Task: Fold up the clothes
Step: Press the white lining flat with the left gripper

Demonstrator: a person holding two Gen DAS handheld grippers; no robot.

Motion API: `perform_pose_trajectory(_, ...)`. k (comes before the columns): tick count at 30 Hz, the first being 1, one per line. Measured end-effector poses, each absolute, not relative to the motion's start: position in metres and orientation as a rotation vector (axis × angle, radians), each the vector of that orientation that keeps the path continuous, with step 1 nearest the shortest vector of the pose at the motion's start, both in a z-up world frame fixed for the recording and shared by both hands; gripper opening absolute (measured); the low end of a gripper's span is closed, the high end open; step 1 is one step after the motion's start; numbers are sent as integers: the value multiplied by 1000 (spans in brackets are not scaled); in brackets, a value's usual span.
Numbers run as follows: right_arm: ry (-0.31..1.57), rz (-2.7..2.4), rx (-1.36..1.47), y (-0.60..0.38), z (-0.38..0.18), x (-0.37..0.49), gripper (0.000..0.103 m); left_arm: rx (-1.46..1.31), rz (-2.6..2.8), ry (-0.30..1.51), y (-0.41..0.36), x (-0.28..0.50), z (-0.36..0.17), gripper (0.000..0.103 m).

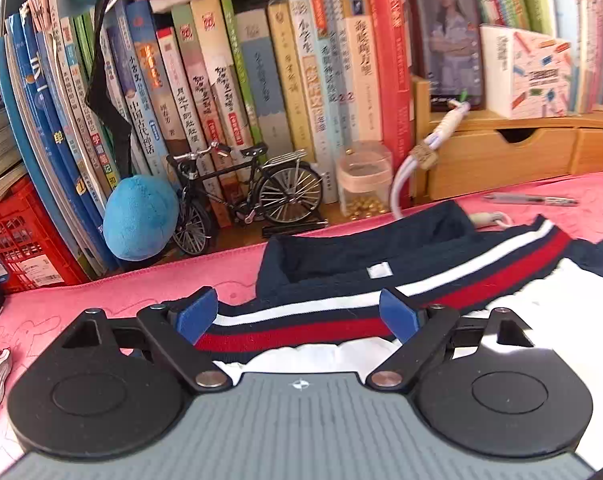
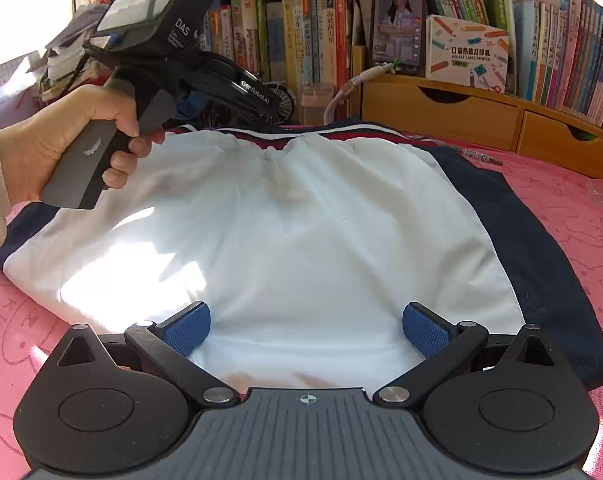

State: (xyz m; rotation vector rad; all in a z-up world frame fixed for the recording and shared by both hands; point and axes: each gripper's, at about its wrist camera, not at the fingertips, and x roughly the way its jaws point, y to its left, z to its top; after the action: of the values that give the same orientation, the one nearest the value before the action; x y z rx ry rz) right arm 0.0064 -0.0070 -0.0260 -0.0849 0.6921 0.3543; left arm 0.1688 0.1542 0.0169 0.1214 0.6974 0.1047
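The white, navy-sided jacket with a red-white-navy striped knit collar (image 2: pixel 301 220) lies spread flat on the pink printed table mat (image 2: pixel 561 208), back panel up, collar at the far edge near the row of upright books (image 1: pixel 221 80). I judge it light and limp: the white panel looks like thin, smooth woven cloth that will slide on itself and sag from any single pinch, while the ribbed collar band is thicker, springier and easier to grip. My best holds are the doubled edges: the collar band up top, or the hem and the navy side seams, where the pads can bite two layers.

My left gripper (image 1: pixel 297 312) has its jaws spread wide with nothing pinched; the striped collar (image 1: pixel 293 324) runs across directly between and just under the blue pads (image 1: pixel 193 316), and the navy collar lining with its white label (image 1: pixel 379 270) sits just beyond the fingertips. In the right wrist view a hand (image 2: pixel 61 140) holds that gripper's grey handle, tilted forward and down over the collar's left end.

My right gripper (image 2: pixel 305 332) is likewise wide open and empty, angled down at the near part of the white panel, which fills the gap between its pads; the navy side stripe lies well outside the right jaw.
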Motion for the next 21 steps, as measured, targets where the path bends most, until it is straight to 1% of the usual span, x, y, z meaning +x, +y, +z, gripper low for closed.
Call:
perform_pose_trajectory(4, 628, 365, 42, -24, -13, -9, 103, 169, -47, 686, 146, 122, 27, 90)
perform_pose_trajectory(6, 615, 340, 23, -24, -7, -14, 103, 239, -109, 700, 137, 105, 19, 91)
perform_pose_trajectory(8, 607, 318, -32, -18, -5, -17, 103, 373, -105, 715, 121, 103, 4, 92)
perform_pose_trajectory(14, 637, 343, -42, -6, -12, -15, 103, 322, 29, 738, 130, 155, -12, 93)
perform_pose_trajectory(16, 643, 338, -43, -4, -14, -14, 103, 262, 73, 754, 140, 171, -12, 93)
perform_pose_trajectory(21, 660, 318, -18, -3, -18, -7, 103, 232, 102, 751, 151, 182, -18, 101)
